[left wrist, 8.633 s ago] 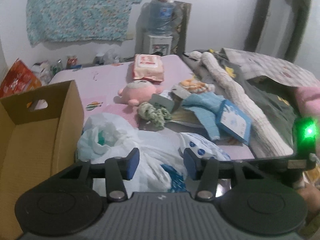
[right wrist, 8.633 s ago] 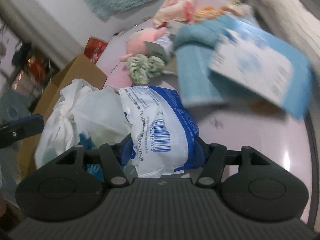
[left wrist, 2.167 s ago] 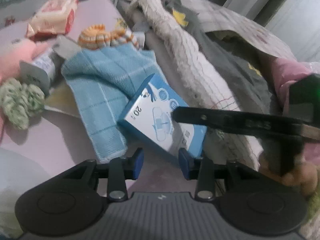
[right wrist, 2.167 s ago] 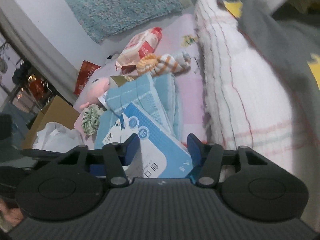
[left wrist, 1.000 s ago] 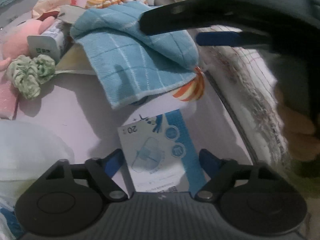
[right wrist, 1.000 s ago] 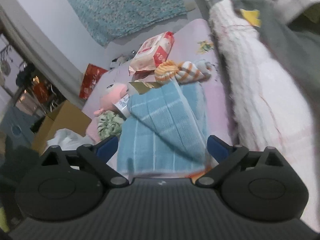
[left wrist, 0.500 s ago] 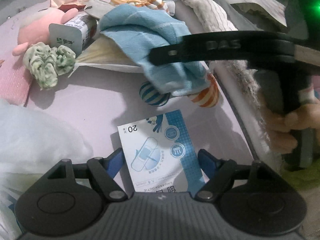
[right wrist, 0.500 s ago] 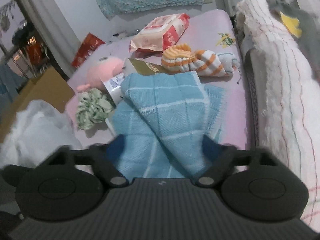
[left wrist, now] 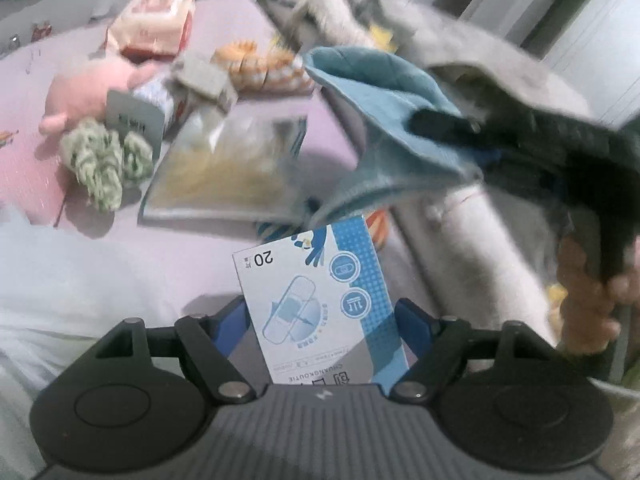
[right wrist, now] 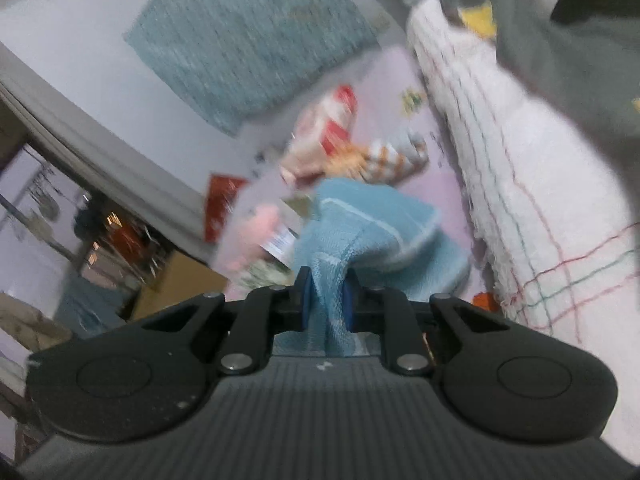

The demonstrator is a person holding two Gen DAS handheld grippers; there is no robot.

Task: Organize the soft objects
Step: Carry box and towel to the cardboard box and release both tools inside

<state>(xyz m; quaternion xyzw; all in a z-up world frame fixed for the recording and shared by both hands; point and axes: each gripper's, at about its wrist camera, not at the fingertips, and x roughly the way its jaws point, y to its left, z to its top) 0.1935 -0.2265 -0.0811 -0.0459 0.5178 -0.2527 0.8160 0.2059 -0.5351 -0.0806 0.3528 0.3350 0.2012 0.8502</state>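
Observation:
My right gripper [right wrist: 326, 302] is shut on a blue towel [right wrist: 360, 232] and holds it lifted above the pink bed; the towel [left wrist: 384, 120] and the right gripper [left wrist: 448, 128] also show in the left wrist view. My left gripper [left wrist: 320, 320] is open with its fingers on either side of a blue and white plaster box [left wrist: 320, 300] that lies on the bed. A pink plush toy [left wrist: 84, 88], a green scrunchie [left wrist: 104, 160] and orange striped socks [left wrist: 256, 64] lie further back.
A clear packet [left wrist: 228, 172], a wipes pack [left wrist: 152, 36], a white plastic bag [left wrist: 60, 280] at left, and a cream blanket [right wrist: 520, 200] with a grey quilt at right. A cardboard box [right wrist: 176, 284] stands left of the bed.
My right gripper has closed on the blue towel and lifted it up and to the right, uncovering the clear packet. My left gripper stays open around the plaster box.

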